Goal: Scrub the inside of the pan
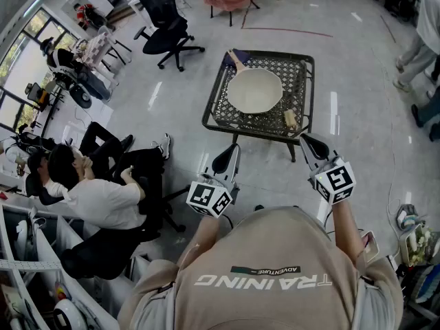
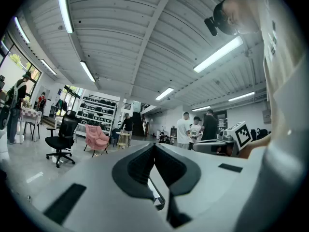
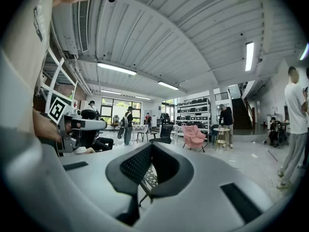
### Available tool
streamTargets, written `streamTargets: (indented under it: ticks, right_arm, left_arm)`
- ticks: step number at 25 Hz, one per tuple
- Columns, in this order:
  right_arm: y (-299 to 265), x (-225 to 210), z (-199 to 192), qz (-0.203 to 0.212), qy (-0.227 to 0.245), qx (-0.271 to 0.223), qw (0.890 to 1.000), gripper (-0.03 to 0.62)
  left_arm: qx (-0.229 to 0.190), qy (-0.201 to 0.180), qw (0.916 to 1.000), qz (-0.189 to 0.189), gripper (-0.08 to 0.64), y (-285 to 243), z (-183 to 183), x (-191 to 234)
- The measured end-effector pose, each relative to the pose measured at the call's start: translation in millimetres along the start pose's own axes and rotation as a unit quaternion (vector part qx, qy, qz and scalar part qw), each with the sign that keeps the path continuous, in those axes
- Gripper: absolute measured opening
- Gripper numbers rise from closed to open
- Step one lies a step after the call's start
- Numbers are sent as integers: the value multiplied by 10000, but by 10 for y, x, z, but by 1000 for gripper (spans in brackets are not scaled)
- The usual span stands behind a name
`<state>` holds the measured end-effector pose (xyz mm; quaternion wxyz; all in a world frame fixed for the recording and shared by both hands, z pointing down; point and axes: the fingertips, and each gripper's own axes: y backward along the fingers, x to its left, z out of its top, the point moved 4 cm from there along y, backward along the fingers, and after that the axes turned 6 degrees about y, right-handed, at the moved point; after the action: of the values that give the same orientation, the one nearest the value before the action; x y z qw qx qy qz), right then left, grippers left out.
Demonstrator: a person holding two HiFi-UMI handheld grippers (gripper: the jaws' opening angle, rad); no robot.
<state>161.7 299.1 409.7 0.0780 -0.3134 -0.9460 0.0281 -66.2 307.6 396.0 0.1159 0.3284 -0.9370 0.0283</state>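
cream-coloured pan sits flat near the middle of a black wire-mesh table, handle pointing to the far left corner. open side is up, so the inside is ready to scrub. small tan object lies on the mesh just beside the pan's near right edge. probably the scrubber left within reach, but it's too small to be sure. dark blue thing sits by the handle end, cloth or pad, cannot tell which.

left gripper and right gripper are held close in front of the person's chest, roughly level. both are well apart from the table and touch nothing. looks like an approach pose, scrubbing not begun. left gripper view: jaws together, nothing between them. right gripper view: jaws together too, empty, with a scrap of the mesh table showing low behind the tips.

neither gripper view shows the pan itself. left gripper view has no table at all, only room and ceiling. in the head view the person's shoulders cover most of both arms, so mainly the marker cubes and jaws stick out. whether the pan is dirty can't be made out from here.
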Motion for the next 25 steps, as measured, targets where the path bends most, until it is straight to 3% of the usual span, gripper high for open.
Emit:
streamTargets:
  ticks: [11,19,25]
  right_arm:
    - [-111,25,-36,6,30,137,9999,14]
    - [-202,123,-90,140,99,132,9998,14]
    - [-390,151,-105,100,95,144,9998,14]
  left_arm:
    - [53,37,10000,-71,17,-67,1,148]
    - [226,291,9991,196,17,77,-194,305]
    - [203,250,9993,202,17,43,-135,490]
